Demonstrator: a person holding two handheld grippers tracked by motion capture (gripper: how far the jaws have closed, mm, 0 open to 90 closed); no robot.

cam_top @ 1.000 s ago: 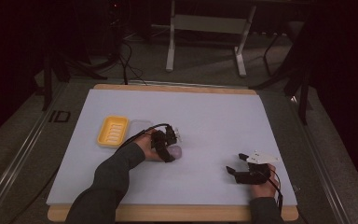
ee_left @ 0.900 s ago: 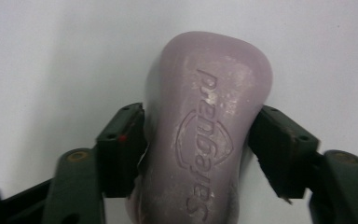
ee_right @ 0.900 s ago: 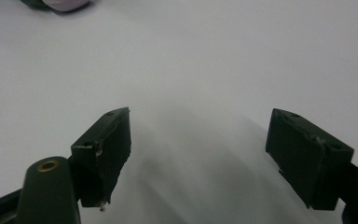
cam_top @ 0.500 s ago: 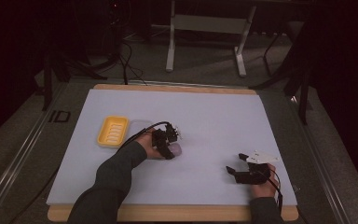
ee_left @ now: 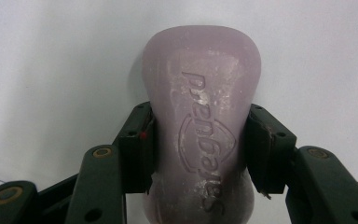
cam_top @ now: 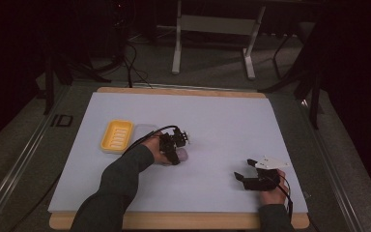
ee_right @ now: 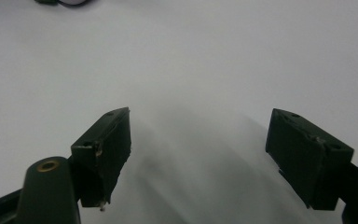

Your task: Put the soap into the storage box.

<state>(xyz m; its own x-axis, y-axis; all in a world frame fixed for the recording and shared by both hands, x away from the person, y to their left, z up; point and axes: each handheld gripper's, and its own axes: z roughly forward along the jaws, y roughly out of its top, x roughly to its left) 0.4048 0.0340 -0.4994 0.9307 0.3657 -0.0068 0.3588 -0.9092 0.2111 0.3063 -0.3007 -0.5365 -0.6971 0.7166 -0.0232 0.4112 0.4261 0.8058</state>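
white tabletop (cam_top: 222, 121): left hand-held gripper (ee_left: 200, 154) pinching lilac soap bar (ee_left: 203, 93); right hand-held gripper (ee_right: 198, 154) spread.

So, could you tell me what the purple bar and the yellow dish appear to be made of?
Purple bar: probably solid soap, matte and waxy, with a stamped logo and whitish scuffs. Yellow dish: likely moulded plastic, smooth, with a ribbed floor.

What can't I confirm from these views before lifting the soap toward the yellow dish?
- Soap bar, left gripper view: its near end is cut off by the bottom edge; its underside is hidden.
- Soap bar, high view: mostly covered by the left tongs.
- Yellow dish, high view: too small to tell whether its ribs are wet.
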